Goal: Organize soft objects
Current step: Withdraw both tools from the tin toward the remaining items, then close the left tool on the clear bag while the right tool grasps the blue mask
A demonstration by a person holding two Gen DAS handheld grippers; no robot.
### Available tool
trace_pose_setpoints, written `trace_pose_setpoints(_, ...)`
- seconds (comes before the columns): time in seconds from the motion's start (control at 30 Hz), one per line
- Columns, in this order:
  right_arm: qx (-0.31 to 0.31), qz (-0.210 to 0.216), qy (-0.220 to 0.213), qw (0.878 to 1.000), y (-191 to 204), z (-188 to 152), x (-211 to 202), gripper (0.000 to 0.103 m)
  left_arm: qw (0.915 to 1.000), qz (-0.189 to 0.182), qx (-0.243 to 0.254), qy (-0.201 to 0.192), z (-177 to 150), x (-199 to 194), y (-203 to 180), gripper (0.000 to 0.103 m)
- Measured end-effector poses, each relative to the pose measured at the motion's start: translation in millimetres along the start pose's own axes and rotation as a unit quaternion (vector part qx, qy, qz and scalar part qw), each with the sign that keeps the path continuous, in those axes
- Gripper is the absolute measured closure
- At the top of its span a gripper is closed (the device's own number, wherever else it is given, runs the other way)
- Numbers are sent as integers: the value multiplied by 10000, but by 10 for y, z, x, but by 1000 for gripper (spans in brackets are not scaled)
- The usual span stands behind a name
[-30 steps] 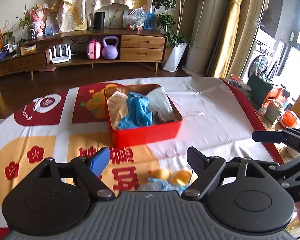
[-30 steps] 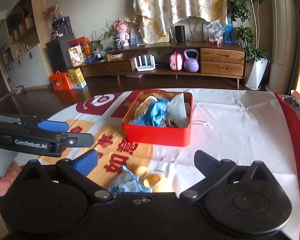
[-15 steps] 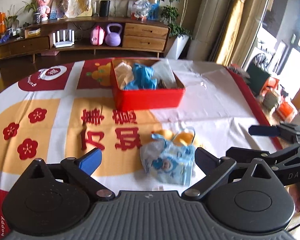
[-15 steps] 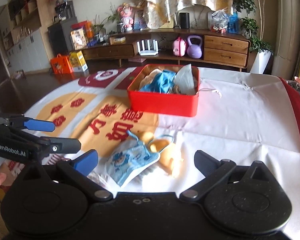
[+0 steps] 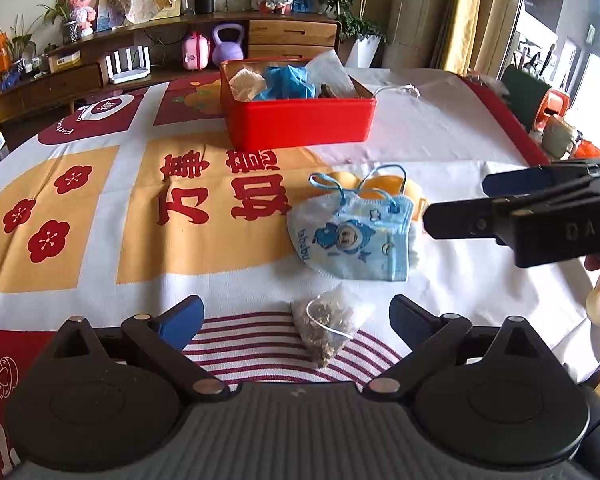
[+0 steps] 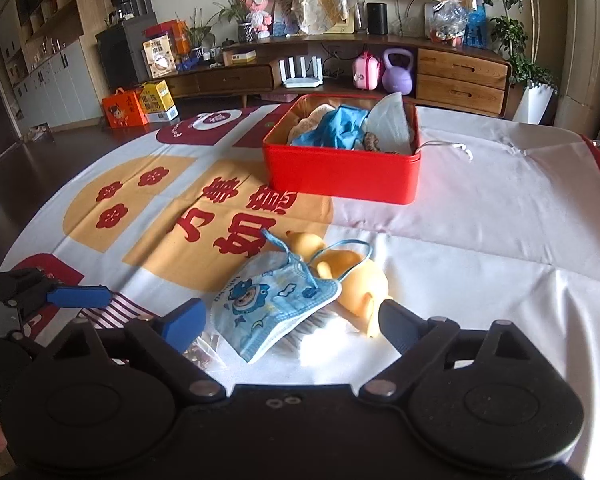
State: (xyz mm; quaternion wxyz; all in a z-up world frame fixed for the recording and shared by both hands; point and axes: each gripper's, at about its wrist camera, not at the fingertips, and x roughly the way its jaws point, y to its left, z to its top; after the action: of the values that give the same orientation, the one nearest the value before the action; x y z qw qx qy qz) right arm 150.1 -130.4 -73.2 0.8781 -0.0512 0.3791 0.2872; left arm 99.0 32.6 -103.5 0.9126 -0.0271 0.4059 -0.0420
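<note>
Here both claws hang low over the tabletop, which wears a white cloth printed with red and yellow. The left claw has its jaws spread wide and has just been opening; a small clear sachet of dried bits lies on the cloth between them, untouched. The right claw also stands apart, its jaws having just narrowed a little, with a blue cartoon face mask between the fingers, not pressed. The mask overlaps a yellow soft toy beside it. Farther back sits a red tin, open, holding a blue glove, a white mask and pale cloth.
</note>
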Motion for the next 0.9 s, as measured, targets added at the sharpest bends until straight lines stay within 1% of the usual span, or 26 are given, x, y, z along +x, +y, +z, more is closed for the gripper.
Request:
trace_pose_setpoints(0.07,-39,33,40,10000,27,-2,63,15,10000,-18,-28,6,-24,27,-3,3)
trace_pose_setpoints(0.1,-49,52,66,10000,38,-7,94,18,10000,-18,-38,3,-30,41,-5,3)
trace_pose_setpoints(0.2,-86,106,147,9998,63,-21,180,24,10000,44,-15,-33,-53,80,-13,3)
trace_pose_setpoints(0.37,-164,70,271,9995,99,-31,321,28,9999,95,59,-28,-82,153,-46,4)
trace_pose_setpoints(0.43,-178,45,283,9994,110,-28,360,31,9999,102,77,-16,-91,186,-54,4)
trace_pose_setpoints(0.5,-191,30,301,9994,128,-22,398,36,9999,104,69,7,-94,217,-55,10)
trace_pose_setpoints(0.53,-213,9,297,9993,139,-24,405,42,9999,96,89,19,-96,233,-60,13)
trace_pose_setpoints(0.57,-253,0,287,9993,151,-23,408,46,9999,104,119,32,-98,246,-66,18)
trace_pose_setpoints(0.6,-296,-21,277,9992,167,-24,409,55,9998,121,148,43,-102,258,-72,24)
trace_pose_setpoints(0.63,-341,-30,262,9991,183,-29,406,58,9998,120,175,57,-102,272,-77,27)
trace_pose_setpoints(0.7,-452,-49,230,9987,221,-34,405,73,9997,121,227,52,-111,279,-91,36)
trace_pose_setpoints(0.73,-486,-60,210,9986,235,-38,401,78,9996,124,258,41,-118,279,-99,38)
trace_pose_setpoints(0.77,-519,-60,187,9985,247,-36,396,81,9995,128,284,35,-124,281,-106,42)
trace_pose_setpoints(0.8,-541,-54,163,9984,252,-37,387,86,9995,130,303,32,-127,282,-113,47)
trace_pose_setpoints(0.83,-554,-55,145,9983,258,-37,382,88,9994,112,314,33,-128,282,-117,49)
trace_pose_setpoints(0.87,-559,-49,131,9983,262,-36,377,89,9994,95,325,31,-130,282,-121,55)
trace_pose_setpoints(0.9,-557,-32,118,9984,265,-32,375,94,9994,93,337,22,-133,277,-127,60)
